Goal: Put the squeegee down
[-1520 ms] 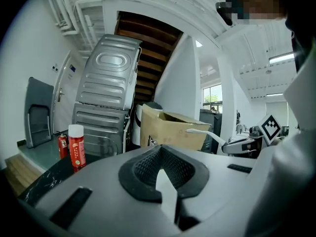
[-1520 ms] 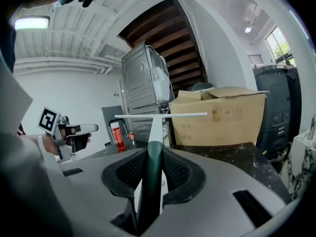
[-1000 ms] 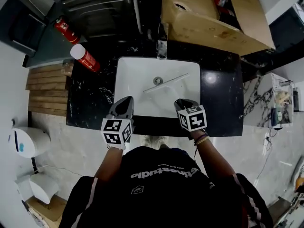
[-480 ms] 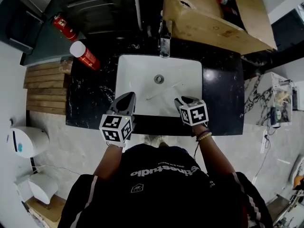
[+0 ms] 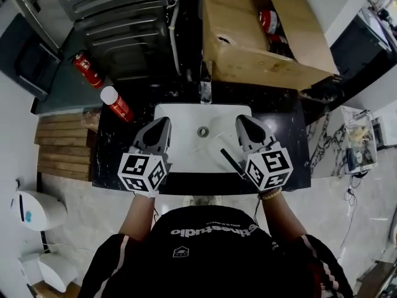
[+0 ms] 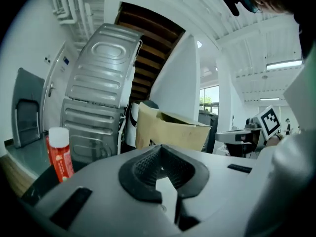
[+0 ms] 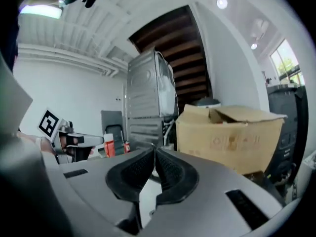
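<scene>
The squeegee [image 5: 227, 156], pale with a dark blade edge, lies in the white sink [image 5: 180, 118] near its front right, free of both grippers. My right gripper [image 5: 244, 120] is raised above the sink's right side, over the squeegee. Its jaws are closing, their tips meet and nothing is between them, as the right gripper view [image 7: 154, 150] shows. My left gripper [image 5: 163, 123] hangs above the sink's left side. It is shut and empty, as seen in the left gripper view [image 6: 159, 148]. Both point roughly level toward the back wall.
A faucet [image 5: 205, 82] stands behind the sink on the black marble counter [image 5: 288, 138]. A red spray can [image 5: 116, 104] stands at the counter's left. Behind are an open cardboard box [image 5: 260, 48], a ribbed metal appliance [image 5: 118, 17] and a fire extinguisher [image 5: 85, 67].
Both grippers have lifted from the sink's front rim and tipped up toward level. The squeegee has stayed down in the sink.
</scene>
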Available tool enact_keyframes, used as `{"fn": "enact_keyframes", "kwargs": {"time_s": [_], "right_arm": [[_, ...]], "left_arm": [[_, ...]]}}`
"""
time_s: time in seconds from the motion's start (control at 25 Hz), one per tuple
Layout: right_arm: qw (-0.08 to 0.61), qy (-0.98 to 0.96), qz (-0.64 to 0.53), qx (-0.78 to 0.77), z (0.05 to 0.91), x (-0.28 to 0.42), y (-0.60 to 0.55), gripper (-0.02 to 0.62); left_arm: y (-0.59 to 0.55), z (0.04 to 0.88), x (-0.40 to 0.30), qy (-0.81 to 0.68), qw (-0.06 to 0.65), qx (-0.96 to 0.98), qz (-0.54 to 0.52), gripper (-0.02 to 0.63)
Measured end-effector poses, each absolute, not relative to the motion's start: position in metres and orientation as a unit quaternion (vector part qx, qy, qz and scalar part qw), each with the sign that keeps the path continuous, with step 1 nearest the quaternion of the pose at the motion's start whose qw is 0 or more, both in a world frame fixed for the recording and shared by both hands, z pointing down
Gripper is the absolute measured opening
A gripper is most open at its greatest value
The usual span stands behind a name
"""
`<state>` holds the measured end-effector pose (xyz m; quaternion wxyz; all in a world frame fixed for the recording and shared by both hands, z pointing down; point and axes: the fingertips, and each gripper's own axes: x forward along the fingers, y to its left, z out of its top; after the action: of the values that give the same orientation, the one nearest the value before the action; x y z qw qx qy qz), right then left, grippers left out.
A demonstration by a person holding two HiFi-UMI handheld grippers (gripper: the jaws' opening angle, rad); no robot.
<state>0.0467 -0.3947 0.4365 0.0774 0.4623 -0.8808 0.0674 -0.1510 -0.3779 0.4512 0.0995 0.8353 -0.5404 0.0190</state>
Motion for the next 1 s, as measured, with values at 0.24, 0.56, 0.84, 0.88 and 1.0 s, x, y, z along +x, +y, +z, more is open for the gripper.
{"fn": "enact_keyframes", "kwargs": {"time_s": [0.24,0.56,0.84,0.88,1.0], "right_arm": [[0.007,-0.874,0.012,0.486,0.371,0.055,-0.389,0.040],[0.011,-0.866,0.017,0.499,0.366,0.063,-0.385,0.037],[0.008,-0.869,0.017,0.495,0.364,0.057,-0.380,0.037],[0.006,-0.868,0.018,0.496,0.364,0.058,-0.380,0.037],[0.003,-0.868,0.020,0.496,0.363,0.056,-0.378,0.037]], "left_arm": [[-0.385,0.394,-0.141,-0.529,0.042,0.847,-0.012,0.012],[-0.376,0.361,-0.135,-0.526,0.008,0.849,-0.050,0.012],[-0.370,0.359,-0.142,-0.531,-0.005,0.846,-0.044,0.012],[-0.369,0.359,-0.141,-0.531,-0.006,0.846,-0.044,0.012],[-0.365,0.361,-0.140,-0.527,-0.008,0.849,-0.043,0.012]]}}
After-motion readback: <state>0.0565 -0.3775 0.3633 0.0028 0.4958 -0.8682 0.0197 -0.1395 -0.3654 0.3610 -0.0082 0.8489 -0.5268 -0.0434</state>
